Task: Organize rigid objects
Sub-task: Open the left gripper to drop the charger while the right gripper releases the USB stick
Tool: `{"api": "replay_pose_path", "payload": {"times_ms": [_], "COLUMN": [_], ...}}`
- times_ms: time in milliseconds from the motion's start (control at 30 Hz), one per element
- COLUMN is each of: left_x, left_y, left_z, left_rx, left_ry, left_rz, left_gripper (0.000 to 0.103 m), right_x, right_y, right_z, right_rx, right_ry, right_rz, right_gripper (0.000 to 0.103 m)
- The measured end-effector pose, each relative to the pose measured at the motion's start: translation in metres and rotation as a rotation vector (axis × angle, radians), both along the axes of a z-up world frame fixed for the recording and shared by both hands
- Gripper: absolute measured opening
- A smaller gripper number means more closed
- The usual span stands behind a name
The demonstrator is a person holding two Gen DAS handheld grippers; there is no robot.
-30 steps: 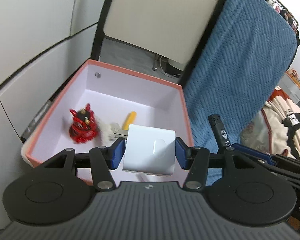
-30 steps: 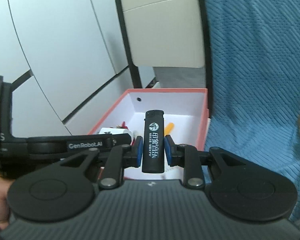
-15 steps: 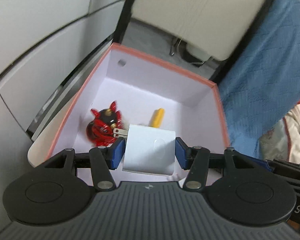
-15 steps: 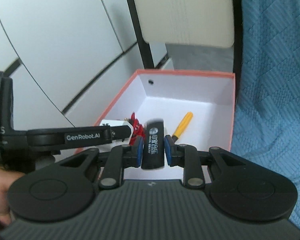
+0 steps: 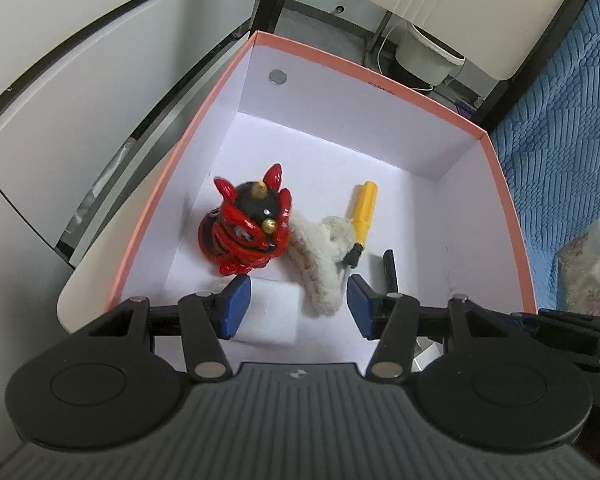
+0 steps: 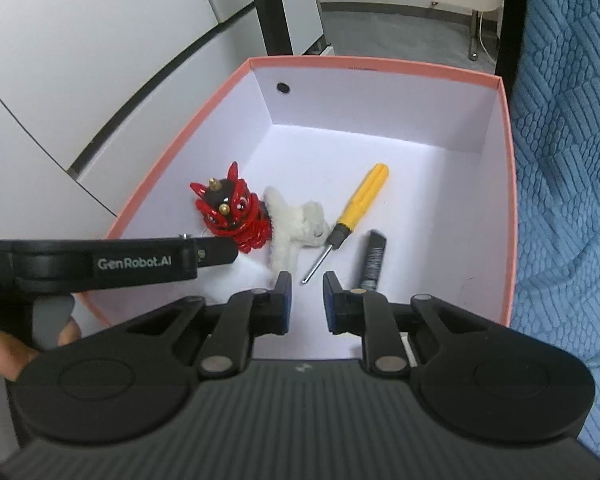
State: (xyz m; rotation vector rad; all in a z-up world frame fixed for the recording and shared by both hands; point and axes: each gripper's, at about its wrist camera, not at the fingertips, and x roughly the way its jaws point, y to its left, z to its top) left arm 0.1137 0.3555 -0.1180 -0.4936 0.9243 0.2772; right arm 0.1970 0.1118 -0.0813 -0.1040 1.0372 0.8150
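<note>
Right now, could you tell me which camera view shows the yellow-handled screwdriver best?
The right wrist view: the screwdriver lies in full sight on the box floor, from yellow handle to metal tip. In the left wrist view its handle shows, but the shaft is mostly hidden behind the white plush.

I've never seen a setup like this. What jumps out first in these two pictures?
A bright red horned figurine stands on the white floor of a pink-rimmed box, with a fluffy white toy right beside it. Next to that lie a yellow-handled screwdriver and a black lighter. Near the bottom of each picture, two blue-padded fingers of a handheld gripper reach toward the box.
</note>
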Motion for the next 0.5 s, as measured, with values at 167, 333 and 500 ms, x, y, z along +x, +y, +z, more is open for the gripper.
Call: {"api": "replay_pose_path", "payload": {"times_ms": [167, 333, 500], "left_x": [-0.005, -0.017, -0.035], "left_y": [-0.005, -0.014, -0.034], "left_z": [0.011, 0.039, 0.079], "left_rx": [0.019, 0.061, 0.148], "left_ry": [-0.018, -0.082, -0.168], "left_rz": [-0.002, 0.004, 0.013], "left_gripper": [0.061, 0.061, 0.064], "right_x": [0.001, 0.001, -0.003], "right_y": [-0.004, -0.018, -0.04], "right_z": [0.004, 0.024, 0.054], "right_rx": [0.022, 0.076, 0.144], "right_ry": [-0.01, -0.046, -0.101], "right_rz": [-0.006, -0.024, -0.045], "right_gripper": [0.02, 0.02, 0.02]}}
